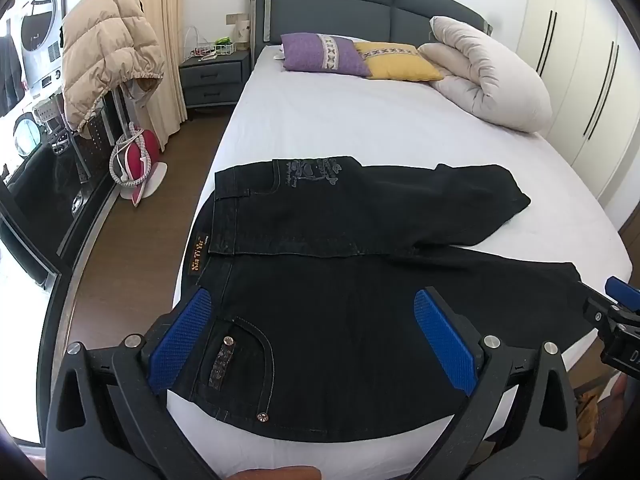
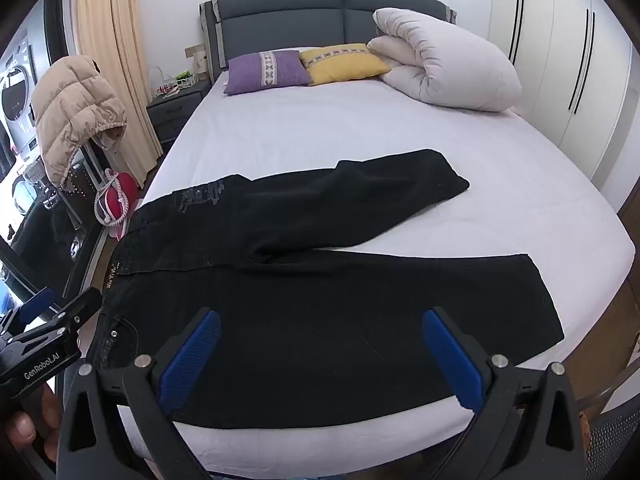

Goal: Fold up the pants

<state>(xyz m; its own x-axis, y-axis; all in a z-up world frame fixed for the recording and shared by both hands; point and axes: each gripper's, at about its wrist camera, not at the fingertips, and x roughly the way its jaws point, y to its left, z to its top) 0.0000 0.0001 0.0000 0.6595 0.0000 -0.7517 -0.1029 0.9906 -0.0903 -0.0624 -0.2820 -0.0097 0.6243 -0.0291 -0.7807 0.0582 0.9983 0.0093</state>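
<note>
Black pants (image 1: 320,280) lie spread flat on the white bed (image 1: 340,128), waistband at the left edge, the two legs pointing right and splayed apart. My left gripper (image 1: 316,320) is open and empty, hovering over the near waistband and pocket. My right gripper (image 2: 320,340) is open and empty, hovering over the near leg (image 2: 360,320). The far leg (image 2: 360,200) angles away toward the bed's middle. The right gripper's side shows at the right edge of the left wrist view (image 1: 616,320); the left one shows at the left of the right wrist view (image 2: 44,344).
Purple pillow (image 1: 324,54), yellow pillow (image 1: 396,60) and a rolled white duvet (image 1: 488,72) lie at the headboard. A nightstand (image 1: 212,76) and a rack with a beige puffer jacket (image 1: 108,52) stand left of the bed. White wardrobe (image 1: 580,60) is on the right.
</note>
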